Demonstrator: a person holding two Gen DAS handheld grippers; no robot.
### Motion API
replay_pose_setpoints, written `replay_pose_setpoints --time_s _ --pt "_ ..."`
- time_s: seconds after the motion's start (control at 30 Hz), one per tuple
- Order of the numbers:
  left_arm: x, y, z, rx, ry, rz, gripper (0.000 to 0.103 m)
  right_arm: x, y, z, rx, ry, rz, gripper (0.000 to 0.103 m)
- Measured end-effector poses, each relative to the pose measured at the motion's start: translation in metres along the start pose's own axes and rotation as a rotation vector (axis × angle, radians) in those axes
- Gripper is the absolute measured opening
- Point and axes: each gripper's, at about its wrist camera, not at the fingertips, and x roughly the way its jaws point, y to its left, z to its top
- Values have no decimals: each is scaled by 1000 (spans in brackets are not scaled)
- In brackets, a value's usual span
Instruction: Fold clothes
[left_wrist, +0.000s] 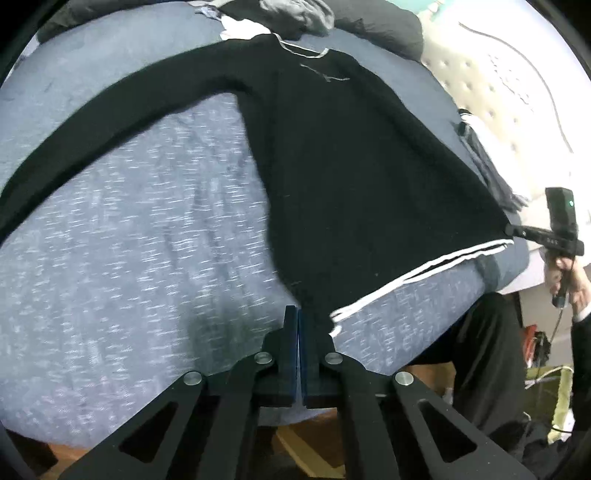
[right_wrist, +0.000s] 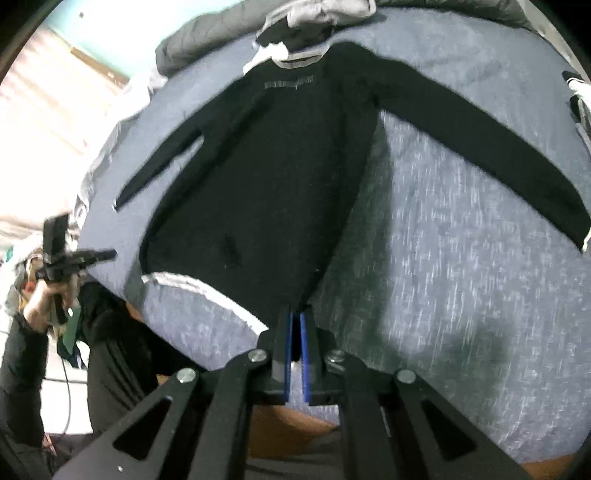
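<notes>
A black long-sleeved shirt (left_wrist: 351, 166) (right_wrist: 258, 184) with white stripes along its hem lies spread face up on a blue-grey bed (left_wrist: 129, 240) (right_wrist: 443, 258), collar at the far end and both sleeves stretched out to the sides. My left gripper (left_wrist: 297, 314) is shut on one bottom corner of the hem, the black cloth running into its closed jaws. My right gripper (right_wrist: 295, 319) is shut on the opposite hem corner. Each gripper also shows in the other's view: the right gripper (left_wrist: 511, 229) at the far right, the left gripper (right_wrist: 112, 254) at the far left. The hem hangs stretched between them.
A pile of grey and black clothes (left_wrist: 295, 14) (right_wrist: 325, 11) lies beyond the collar. A striped garment (left_wrist: 484, 155) rests by the cream tufted headboard (left_wrist: 517, 92). A person's hand (left_wrist: 565, 273) (right_wrist: 40, 299) and black-trousered leg (left_wrist: 487, 350) are at the bed's near edge, above a wooden floor.
</notes>
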Motion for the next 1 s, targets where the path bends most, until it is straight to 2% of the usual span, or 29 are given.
replay_pose_setpoints --time_s 0.07,0.2,0.37,0.4,0.47,0.53,0.67,0.9,0.97,1.0 --pt "2 7 -4 -28 -2 -6 0 22 -5 -6 10 52 -44 3" --pt "13 9 -2 -66 -11 -24 0 43 -21 -18 34 82 -103 3" --pt "27 -3 8 -74 -9 -47 3 27 -35 -22 61 22 -114 3" --pt "31 -6 11 -74 -2 -46 5 23 -37 -23 62 15 -117 3" --pt "40 -10 15 -79 11 -61 27 15 -40 -23 62 0 -124 3" --pt "48 -15 17 -75 29 -75 39 16 -48 -26 76 12 -145 3" --pt "66 -24 18 -59 65 -70 39 33 -59 -31 102 54 -170 3" --pt "90 -26 16 -82 92 -76 39 35 -50 -28 89 56 -151 3" --pt "94 -25 17 -85 93 -75 37 32 -50 -27 92 48 -147 3" --pt "94 -26 17 -76 92 -68 33 30 -50 -26 94 44 -146 3"
